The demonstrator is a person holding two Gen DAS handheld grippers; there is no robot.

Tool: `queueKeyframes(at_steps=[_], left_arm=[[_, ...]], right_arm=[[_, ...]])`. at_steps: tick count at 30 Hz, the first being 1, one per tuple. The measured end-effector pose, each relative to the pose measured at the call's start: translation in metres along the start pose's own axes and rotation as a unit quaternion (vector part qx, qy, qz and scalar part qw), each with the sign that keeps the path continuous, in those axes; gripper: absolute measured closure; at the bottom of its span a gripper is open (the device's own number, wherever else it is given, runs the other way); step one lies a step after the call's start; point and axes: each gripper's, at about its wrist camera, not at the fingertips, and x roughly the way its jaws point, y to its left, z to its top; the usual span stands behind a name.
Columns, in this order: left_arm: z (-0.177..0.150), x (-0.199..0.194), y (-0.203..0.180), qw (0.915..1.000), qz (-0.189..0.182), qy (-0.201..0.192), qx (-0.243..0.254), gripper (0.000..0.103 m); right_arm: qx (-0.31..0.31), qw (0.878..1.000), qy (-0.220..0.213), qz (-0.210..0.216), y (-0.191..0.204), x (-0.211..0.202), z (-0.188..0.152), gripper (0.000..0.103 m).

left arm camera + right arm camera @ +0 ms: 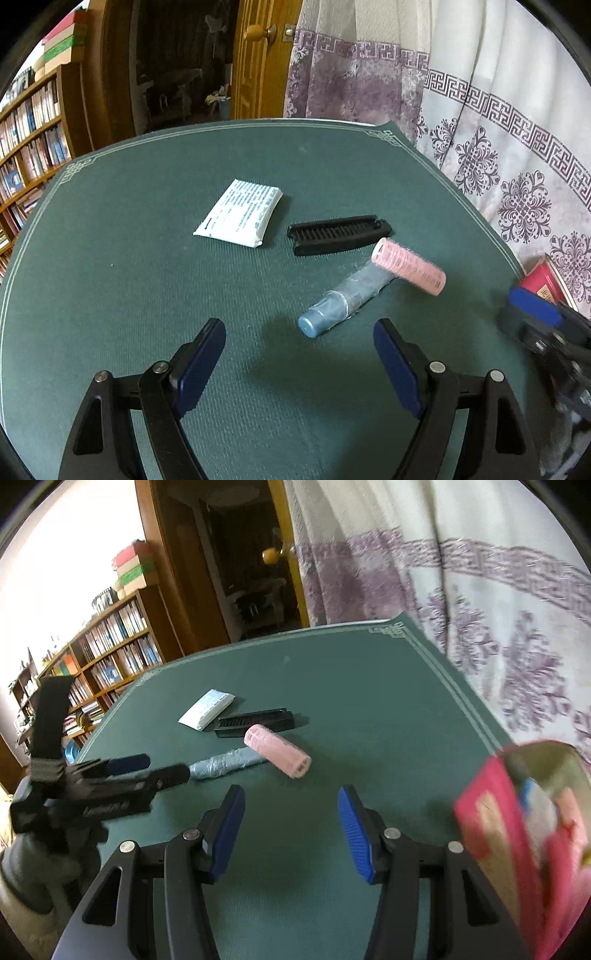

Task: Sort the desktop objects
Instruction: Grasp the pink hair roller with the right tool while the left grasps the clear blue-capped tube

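Both grippers hover over the green table mat (110, 229) with nothing between their pads: left gripper (299, 328) spread wide, right gripper (291, 794) parted. Just ahead lies a blue tube (341, 301), touching a pink roller (408, 266); farther, a black comb (338, 234) beside a white packet (238, 212)

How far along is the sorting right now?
Nothing looks sorted yet: the white packet, black comb, pink roller and blue spray bottle all lie loose on the green table. Left gripper and right gripper are open and empty. The red tin sits at the table's right.
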Motion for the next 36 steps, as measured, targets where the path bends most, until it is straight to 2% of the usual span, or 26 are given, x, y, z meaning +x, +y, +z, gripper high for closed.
queueKeyframes(at_steps=[11,16,22,24,27,29,34,36], left_arm=[[0.001,0.017,0.003,0.9998,-0.011,0.018,-0.002,0.019],[0.006,0.024,-0.003,0.9996,-0.017,0.021,0.005,0.019],[0.018,0.045,-0.016,0.9991,0.003,0.024,0.036,0.019],[0.020,0.048,-0.021,0.9984,0.003,0.025,0.051,0.019],[0.019,0.054,-0.037,0.9943,0.016,0.024,0.103,0.019],[0.018,0.054,-0.043,0.9924,0.004,0.026,0.120,0.020],[0.014,0.049,-0.058,0.9875,-0.023,0.015,0.155,0.056],[0.011,0.047,-0.061,0.9863,-0.028,0.015,0.162,0.066]], right_arm=[[-0.039,0.999,0.036,-0.001,0.020,0.074,0.030,0.046],[-0.056,0.997,0.043,0.004,0.025,0.090,0.034,0.046],[-0.052,0.998,0.043,-0.003,0.019,0.093,0.036,0.057],[-0.051,0.998,0.041,-0.006,0.017,0.092,0.036,0.057],[-0.042,0.998,0.038,-0.007,0.012,0.092,0.036,0.057],[-0.040,0.999,0.036,-0.006,0.011,0.093,0.035,0.057],[-0.035,0.999,0.035,-0.007,0.009,0.095,0.036,0.057],[-0.030,0.999,0.035,-0.011,0.007,0.097,0.036,0.057]])
